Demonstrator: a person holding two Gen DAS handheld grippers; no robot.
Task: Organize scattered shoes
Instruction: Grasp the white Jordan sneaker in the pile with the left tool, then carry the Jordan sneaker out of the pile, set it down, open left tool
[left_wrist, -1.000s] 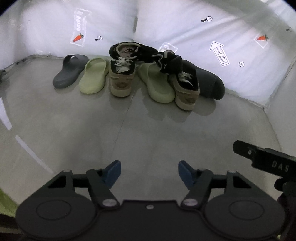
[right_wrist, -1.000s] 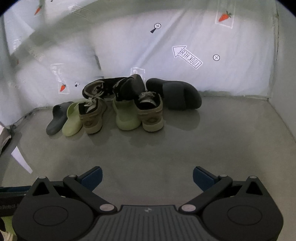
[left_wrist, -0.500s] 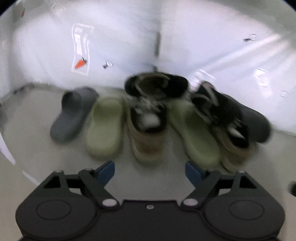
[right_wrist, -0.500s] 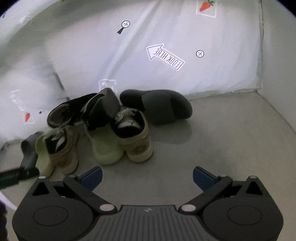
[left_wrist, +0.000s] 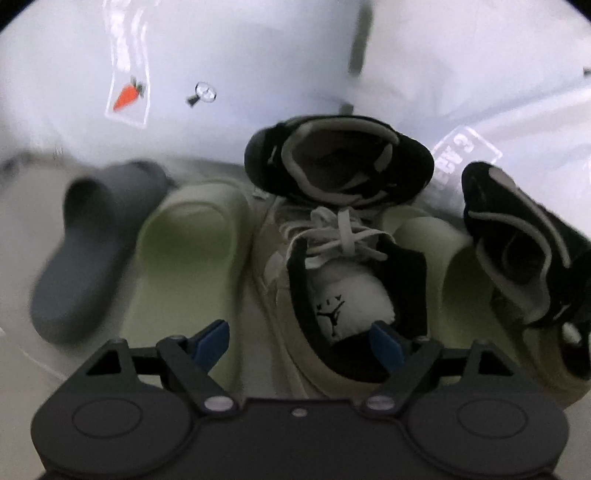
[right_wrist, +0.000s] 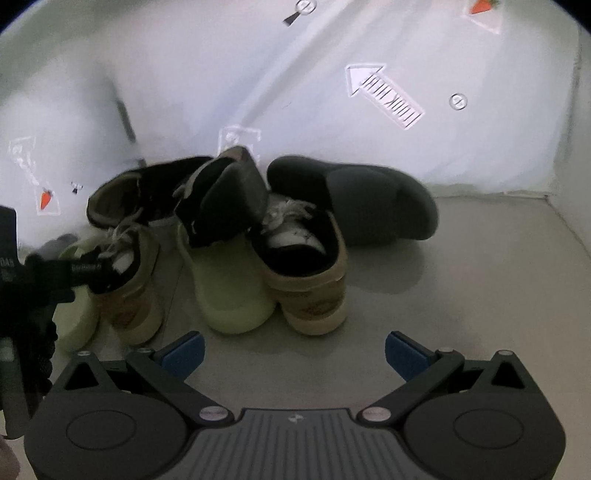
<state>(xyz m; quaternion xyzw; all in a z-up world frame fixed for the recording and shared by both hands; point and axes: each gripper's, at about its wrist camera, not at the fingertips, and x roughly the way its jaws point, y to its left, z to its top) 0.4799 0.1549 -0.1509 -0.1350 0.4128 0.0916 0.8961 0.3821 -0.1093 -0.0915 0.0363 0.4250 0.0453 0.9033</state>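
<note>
The tan sneaker (left_wrist: 332, 280) with white laces sits heel-first right in front of the left gripper (left_wrist: 301, 338), its collar and white tongue between the spread blue fingertips (left_wrist: 212, 338), which touch nothing I can make out. At its 9 o'clock lies a pale green slide (left_wrist: 192, 254), then a grey slide (left_wrist: 92, 236), both blurred; at 12 o'clock a black sneaker (left_wrist: 340, 158) lies tipped against the white sheet (left_wrist: 258, 55); at 3 o'clock a second green slide (left_wrist: 458, 266) is half hidden under another black sneaker (left_wrist: 524, 251), cut off at the frame edge. Half a second ago this pile stood clearly farther from the left jaws; now it fills the view. The right gripper (right_wrist: 293, 354) hangs over bare grey floor (right_wrist: 461, 295), jaws wide open and empty, with the other tan sneaker (right_wrist: 306, 273) at its 12 o'clock, a green slide (right_wrist: 225, 288) beside it and a dark grey slide (right_wrist: 373, 203) behind. The left tool's body hides part of the first sneaker at 9 o'clock there.
</note>
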